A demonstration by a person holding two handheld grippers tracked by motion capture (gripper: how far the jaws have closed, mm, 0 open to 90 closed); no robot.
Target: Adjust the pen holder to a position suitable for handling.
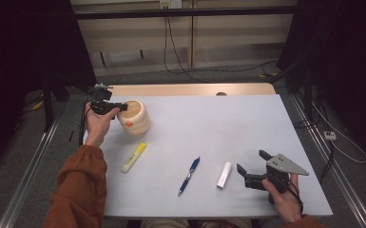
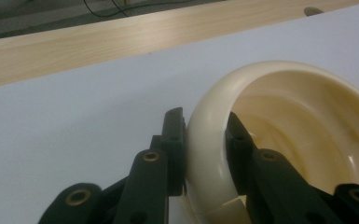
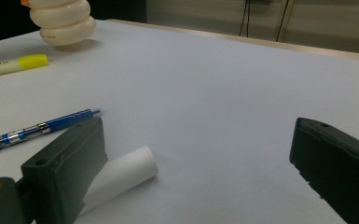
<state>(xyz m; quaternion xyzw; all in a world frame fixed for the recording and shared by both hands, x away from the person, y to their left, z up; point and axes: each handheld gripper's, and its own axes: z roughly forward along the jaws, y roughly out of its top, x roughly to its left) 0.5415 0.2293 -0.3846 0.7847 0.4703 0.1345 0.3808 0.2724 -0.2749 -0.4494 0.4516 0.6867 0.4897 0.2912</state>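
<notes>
1. Left gripper (image 1: 115, 107): held at the far left of the worktop (image 1: 247, 123). Its jaws are clamped on the rim of the cream ribbed holder (image 1: 135, 117), one jaw outside the wall and one inside, as is seen in the left gripper view.
2. Cream ribbed holder (image 2: 279, 135): stood near the far left corner, mouth upward, steadied by the left gripper.
3. Yellow highlighter (image 1: 133, 157): laid just nearer than the holder, long axis running diagonally toward it.
4. Blue pen (image 1: 189, 175): laid near the front centre, long axis roughly front to back, slightly tilted.
5. White cylinder (image 1: 224, 175): laid right of the pen, just left of the right gripper, long axis near front to back.
6. Right gripper (image 1: 252, 167): held at the front right, jaws spread wide and empty, pointed left toward the white cylinder (image 3: 121, 177). This hand is judged the nearer one for the cylinder and the pen (image 3: 37, 129); the holder is well apart, far and to the left.
</notes>
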